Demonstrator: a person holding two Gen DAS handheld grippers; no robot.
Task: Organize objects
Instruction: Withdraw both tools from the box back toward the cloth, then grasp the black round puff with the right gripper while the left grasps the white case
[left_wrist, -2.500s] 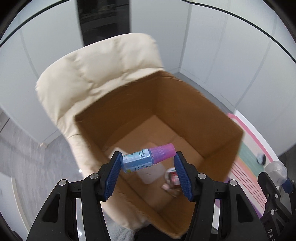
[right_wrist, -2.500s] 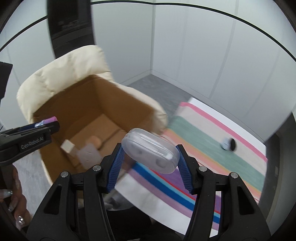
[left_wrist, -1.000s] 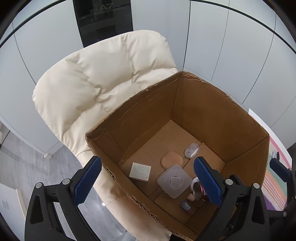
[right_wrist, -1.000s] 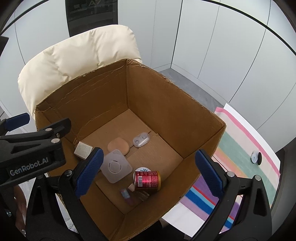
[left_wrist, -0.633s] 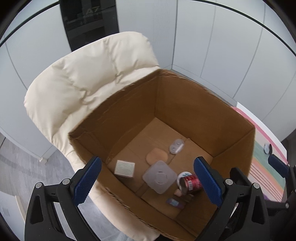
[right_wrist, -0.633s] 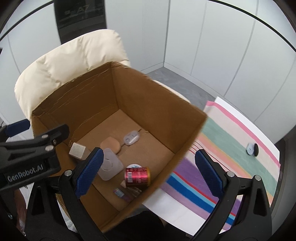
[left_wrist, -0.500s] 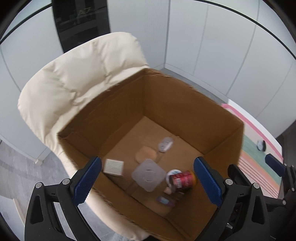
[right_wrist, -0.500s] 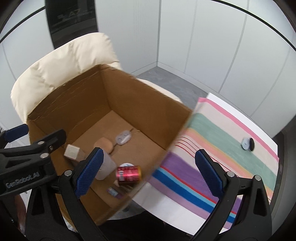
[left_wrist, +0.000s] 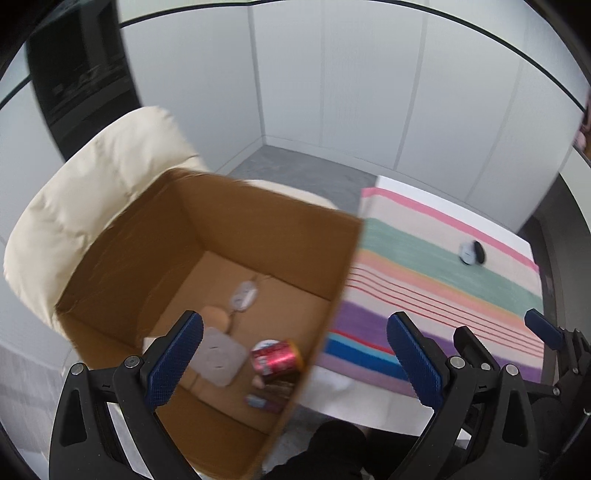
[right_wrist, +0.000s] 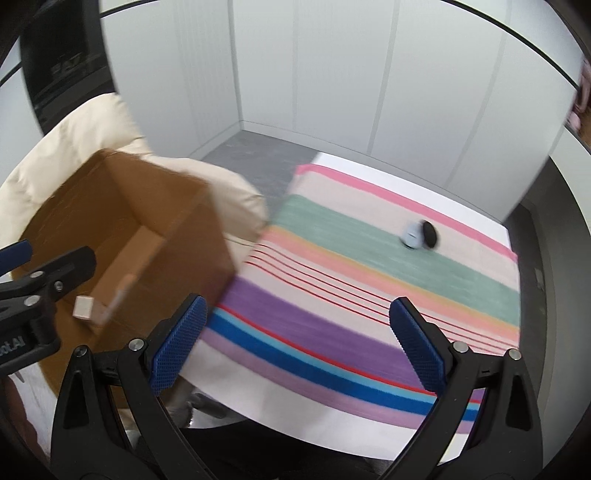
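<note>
Both loads seen released into brown cardboard box (left_wrist: 207, 236); left gripper (left_wrist: 291, 358) and right gripper (right_wrist: 295, 341) spread, empty, swung toward striped cloth (right_wrist: 369, 295); 1 small black-and-white round object (right_wrist: 421, 233) left.

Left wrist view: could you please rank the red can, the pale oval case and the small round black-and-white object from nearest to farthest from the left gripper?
1. Red can, lying in the box between the jaws.
2. Pale oval case, deeper on the box floor.
3. Small round black-and-white object, far right on the striped cloth.
</note>
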